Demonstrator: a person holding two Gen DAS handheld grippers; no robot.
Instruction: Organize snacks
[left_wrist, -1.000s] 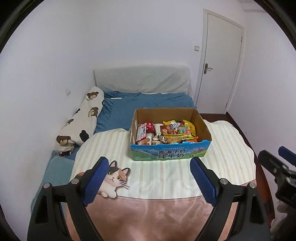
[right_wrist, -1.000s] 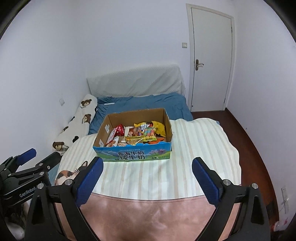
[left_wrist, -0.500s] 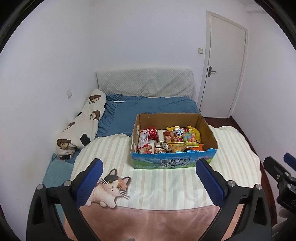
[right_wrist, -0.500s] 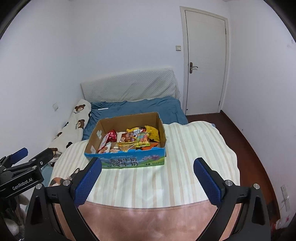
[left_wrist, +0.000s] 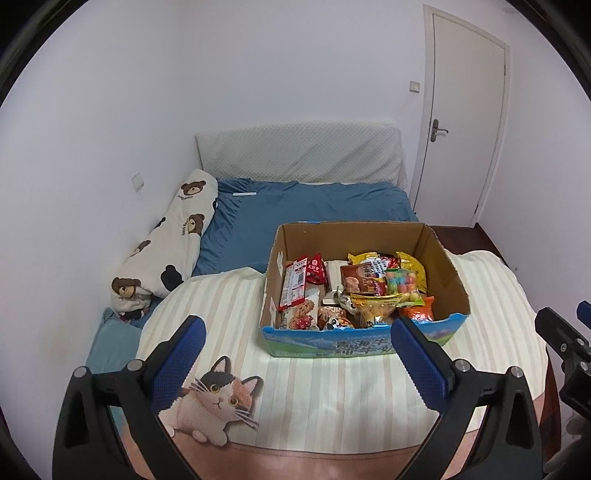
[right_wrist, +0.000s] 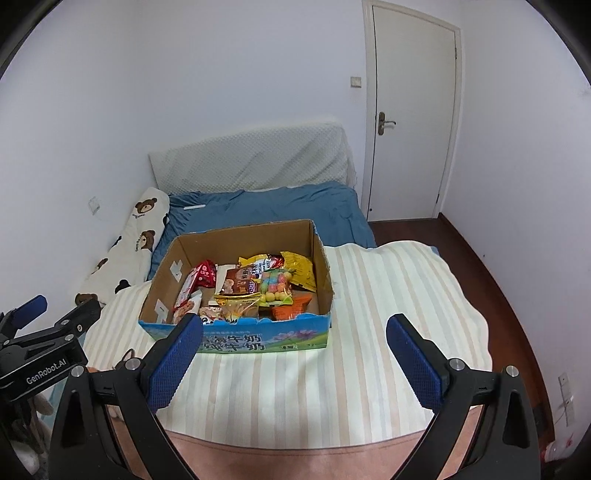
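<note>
The left gripper (left_wrist: 295, 345) is standing with its jaws wide apart, having just been opening, and nothing is lying between them. The right gripper (right_wrist: 295, 341) is likewise gaping and carrying nothing. Just beyond both pairs of jaws, the cardboard box (left_wrist: 364, 341) is sitting on the striped blanket (left_wrist: 332, 398); its near wall is showing between the left gripper's fingertips, while in the right wrist view it is sitting toward that gripper's left fingertip. The snacks (left_wrist: 354, 291) are lying heaped inside it, packets overlapping and leaning on one another.

Judging from here, the risk is in the pile: a jaw going in may pinch two slippery wrappers at once, or crush the soft bags. The box is resting on soft bedding, so a nudge against its wall may tip or slide it. The two grippers are working close together and may collide over the box.
</note>
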